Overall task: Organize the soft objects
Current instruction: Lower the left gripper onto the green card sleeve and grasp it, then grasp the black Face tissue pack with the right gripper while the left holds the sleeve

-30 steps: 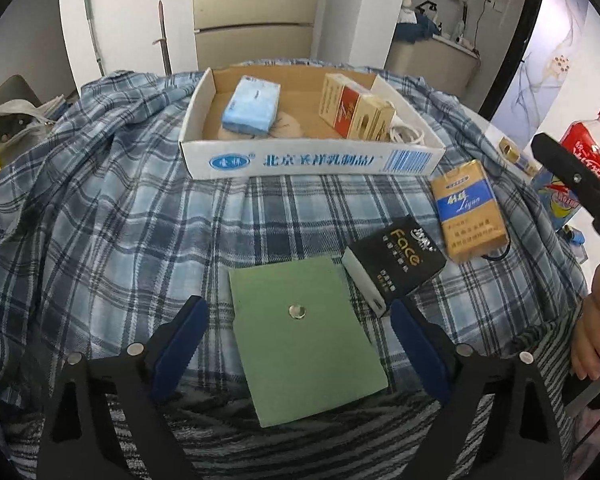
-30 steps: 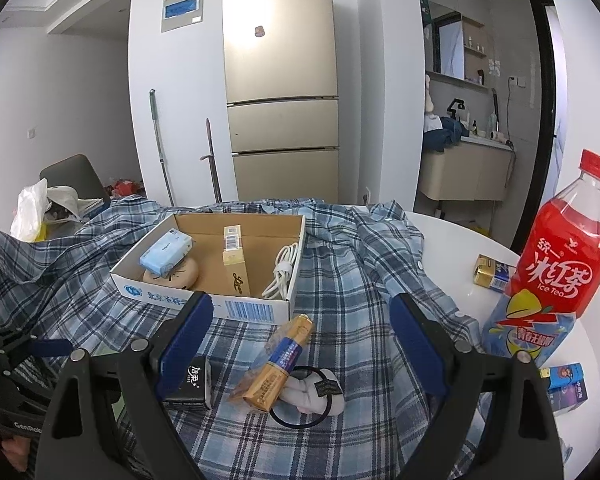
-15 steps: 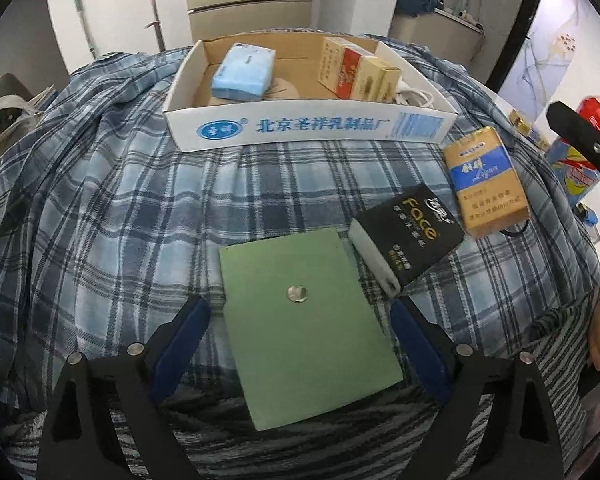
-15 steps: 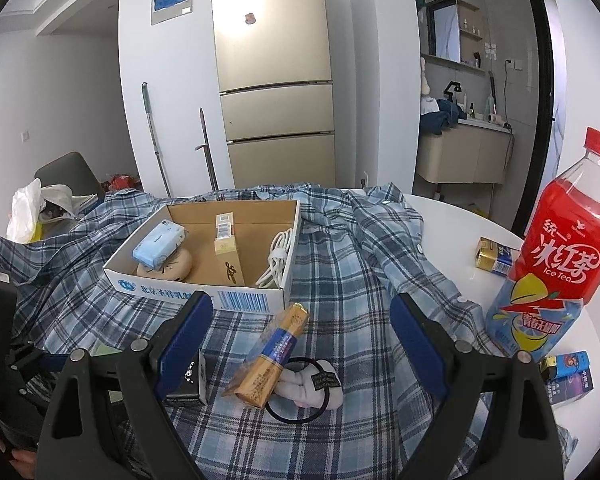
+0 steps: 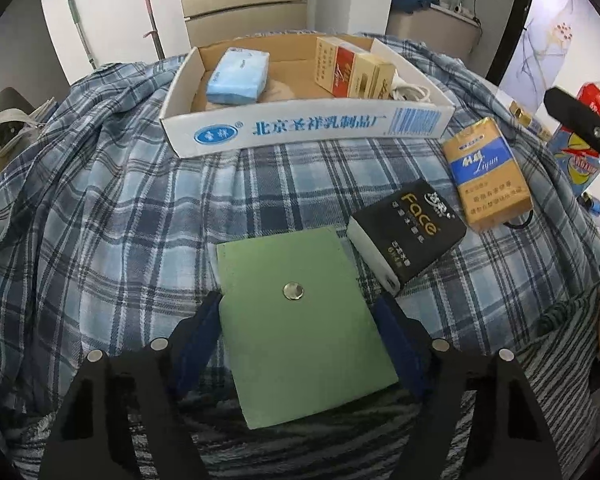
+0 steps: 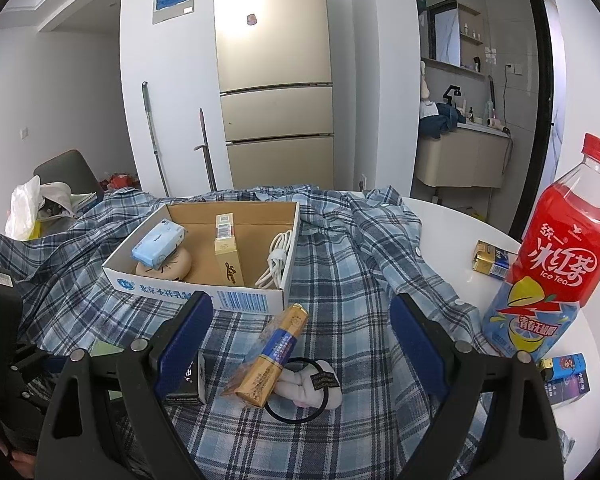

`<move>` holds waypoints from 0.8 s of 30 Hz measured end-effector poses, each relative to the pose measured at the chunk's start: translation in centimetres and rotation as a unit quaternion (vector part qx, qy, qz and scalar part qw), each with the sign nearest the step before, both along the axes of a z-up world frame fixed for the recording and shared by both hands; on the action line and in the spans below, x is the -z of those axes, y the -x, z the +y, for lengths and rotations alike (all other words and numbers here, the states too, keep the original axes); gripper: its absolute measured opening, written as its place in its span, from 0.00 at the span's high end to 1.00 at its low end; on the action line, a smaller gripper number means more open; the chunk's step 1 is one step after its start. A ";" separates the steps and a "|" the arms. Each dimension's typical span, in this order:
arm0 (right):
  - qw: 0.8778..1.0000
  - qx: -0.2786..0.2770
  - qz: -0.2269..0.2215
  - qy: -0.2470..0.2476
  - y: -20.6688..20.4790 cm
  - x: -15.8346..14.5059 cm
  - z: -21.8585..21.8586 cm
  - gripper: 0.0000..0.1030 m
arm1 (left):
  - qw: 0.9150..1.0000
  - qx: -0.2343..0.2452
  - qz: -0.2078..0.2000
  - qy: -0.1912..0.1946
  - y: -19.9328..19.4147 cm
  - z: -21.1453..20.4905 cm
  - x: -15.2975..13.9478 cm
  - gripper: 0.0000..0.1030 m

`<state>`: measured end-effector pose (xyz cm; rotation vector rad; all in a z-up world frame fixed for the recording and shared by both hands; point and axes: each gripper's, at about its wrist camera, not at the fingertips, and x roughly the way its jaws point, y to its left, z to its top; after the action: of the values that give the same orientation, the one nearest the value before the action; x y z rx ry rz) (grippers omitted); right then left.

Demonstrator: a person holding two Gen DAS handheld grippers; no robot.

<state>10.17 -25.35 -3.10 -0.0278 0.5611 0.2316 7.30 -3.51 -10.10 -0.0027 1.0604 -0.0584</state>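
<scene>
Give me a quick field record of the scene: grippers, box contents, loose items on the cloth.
left gripper: open, fingers either side of the green pad
right gripper: open, holding nothing
cardboard box: blue tissue pack, cigarette cartons, white cable
loose on plaid cloth: black Face pack, gold-blue pack, black hair tie
off the cloth: ice tea bottle

Green pad (image 5: 300,316) between left gripper (image 5: 300,308) jaws
</scene>
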 end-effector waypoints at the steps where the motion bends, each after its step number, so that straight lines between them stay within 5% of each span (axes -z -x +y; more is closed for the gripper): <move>1: 1.000 0.000 0.001 0.000 0.0 0.0 0.0 0.13 | 1.000 0.000 -0.011 0.001 0.2 0.1 -0.4 0.27; 6: 1.000 0.000 0.002 -0.001 -0.1 0.0 0.0 0.13 | 0.991 0.005 -0.134 -0.025 2.4 0.1 -3.8 0.27; 8: 1.000 0.000 0.006 -0.001 -0.2 0.1 0.1 0.13 | 0.987 0.027 -0.156 0.009 3.0 0.2 -4.6 0.27; 14: 1.000 -0.001 0.002 -0.002 -0.3 0.2 0.3 0.13 | 0.973 0.035 -0.228 0.019 4.5 0.0 -6.3 0.27; 20: 1.000 -0.009 0.001 0.007 0.0 -0.3 0.9 0.13 | 0.971 0.022 -0.236 0.024 4.8 0.8 -7.9 0.27; 24: 0.999 -0.042 0.026 -0.017 0.5 -1.3 1.6 0.13 | 0.959 0.029 -0.282 0.003 6.1 0.9 -9.7 0.27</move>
<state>9.64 -23.77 -1.82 -0.0122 0.6083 0.3241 1.25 -2.56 -0.38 0.0375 0.4892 -0.1089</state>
